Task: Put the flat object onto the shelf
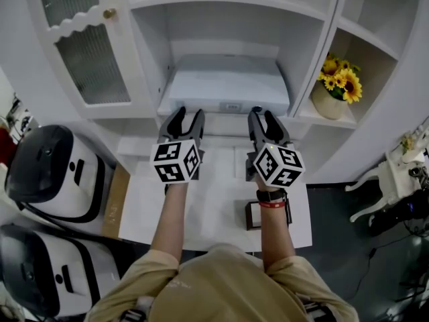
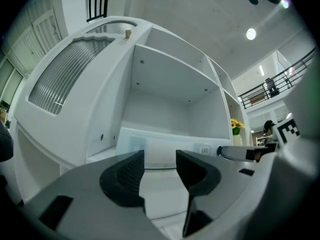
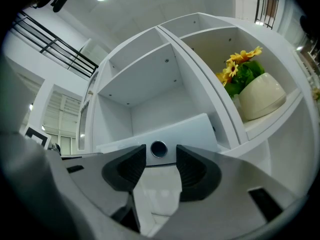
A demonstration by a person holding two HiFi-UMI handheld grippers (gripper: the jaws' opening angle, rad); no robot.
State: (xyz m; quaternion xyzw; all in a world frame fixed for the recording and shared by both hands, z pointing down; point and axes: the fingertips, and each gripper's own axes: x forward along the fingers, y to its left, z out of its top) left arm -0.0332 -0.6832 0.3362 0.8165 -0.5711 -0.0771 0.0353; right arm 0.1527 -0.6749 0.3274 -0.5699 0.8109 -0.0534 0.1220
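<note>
We judge the task all but done: the flat white box (image 1: 224, 84) already lies on the middle shelf (image 1: 224, 123) at frame centre, with our left gripper (image 1: 186, 117) and right gripper (image 1: 263, 117) just before its front edge, their jaws spread and empty.

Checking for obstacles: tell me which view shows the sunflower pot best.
The right gripper view: the sunflower pot sits large and clear in its side compartment. The head view shows it smaller but whole; the left gripper view gives only a tiny distant glimpse.
</note>
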